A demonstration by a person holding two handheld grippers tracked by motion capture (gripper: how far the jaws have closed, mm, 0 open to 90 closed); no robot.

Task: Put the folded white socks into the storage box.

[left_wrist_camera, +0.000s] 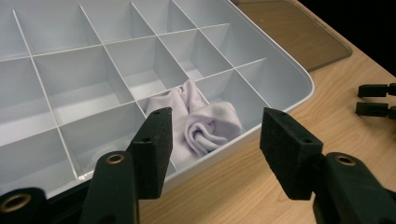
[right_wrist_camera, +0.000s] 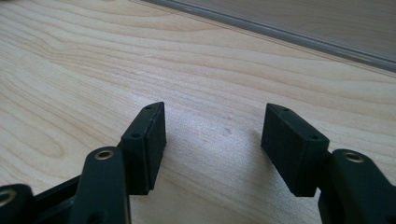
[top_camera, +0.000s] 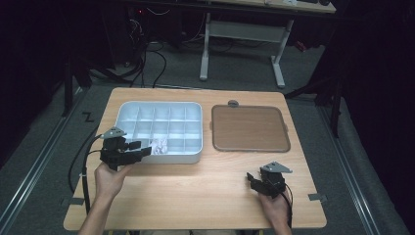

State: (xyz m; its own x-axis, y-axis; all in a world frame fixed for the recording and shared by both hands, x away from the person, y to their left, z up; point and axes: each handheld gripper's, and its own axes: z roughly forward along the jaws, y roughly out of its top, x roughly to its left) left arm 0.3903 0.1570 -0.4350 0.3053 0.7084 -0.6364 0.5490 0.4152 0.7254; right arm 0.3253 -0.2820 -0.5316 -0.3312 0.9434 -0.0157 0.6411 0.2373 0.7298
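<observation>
White plastic catches the eye first in the high view: a compartment tray (top_camera: 160, 131) sits on the left half of the wooden table (top_camera: 195, 191), and a crumpled pale cloth (top_camera: 159, 146) lies in one of its front-row compartments, left of centre in the frame. Just right of the tray, apart from it, lies a brown flat lid (top_camera: 249, 128) with a small tab at its far edge. The left gripper (top_camera: 142, 149), held in the person's left hand (top_camera: 108, 178), hangs at the tray's near left corner with its jaws pointing toward the cloth. The right gripper (top_camera: 251, 178) rests low on the table at the lower right of the frame, well apart from the tray.

From the left gripper view, the cloth (left_wrist_camera: 198, 122) fills a cell against the tray's (left_wrist_camera: 289, 74) near wall, bunched and folded on itself, at the centre of the frame. The left gripper (left_wrist_camera: 215, 149) has its jaws spread wide, the cloth lying beyond and between them, with nothing gripped. The other gripper's jaw tips poke in at the right edge.

From the right gripper view, the right gripper (right_wrist_camera: 212, 142) is likewise wide open and holding nothing, with bare table (right_wrist_camera: 140, 60) between its jaws and the lid's edge (right_wrist_camera: 299, 32) crossing the top of the frame.
</observation>
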